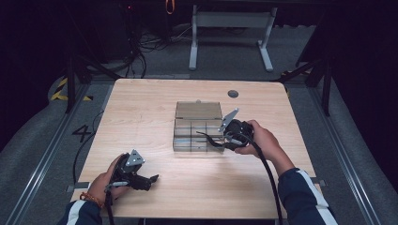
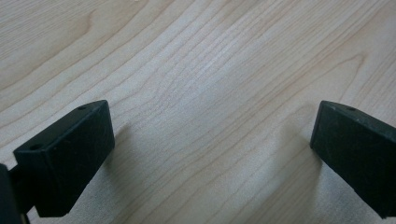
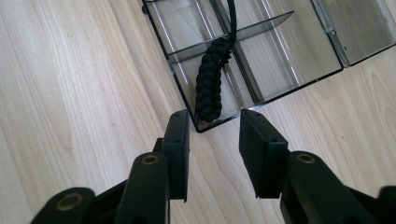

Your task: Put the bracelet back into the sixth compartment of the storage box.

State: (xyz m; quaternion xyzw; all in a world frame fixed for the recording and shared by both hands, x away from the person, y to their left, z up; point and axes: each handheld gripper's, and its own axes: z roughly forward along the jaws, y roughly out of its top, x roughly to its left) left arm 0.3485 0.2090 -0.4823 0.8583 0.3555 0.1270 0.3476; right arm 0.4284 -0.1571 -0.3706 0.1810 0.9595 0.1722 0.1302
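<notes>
The wooden table [image 1: 141, 112] is the biggest thing here, pale and bare except near its middle, where a clear plastic organizer box [image 1: 197, 127] lies with its lid [image 1: 198, 110] swung open away from the person. Thin transparent dividers split the box into small compartments.

The right gripper [image 3: 214, 135] hovers just off the box's corner, its jaws parted a little with nothing between them and its pads touching nothing. The left gripper [image 2: 212, 140] rests low over bare wood near the person, jaws spread wide and empty.

A black braided cord [image 3: 209, 79] lies in the corner compartment nearest the right gripper, its thick woven section along the compartment floor and its thin tail [image 3: 232, 18] running up over a divider into the next cell (how far it goes on is cut off at the frame's edge).

The cord looks light and soft, likely to flop and drape rather than hold a shape, and its weave should give the pads good friction. The fat braided body is the sensible place to pinch, across its width near the middle, since the thin tail would slip or dangle. The box itself seems light and slick, so a snagged cord could drag it across the table; the idle gripper might steady it.
</notes>
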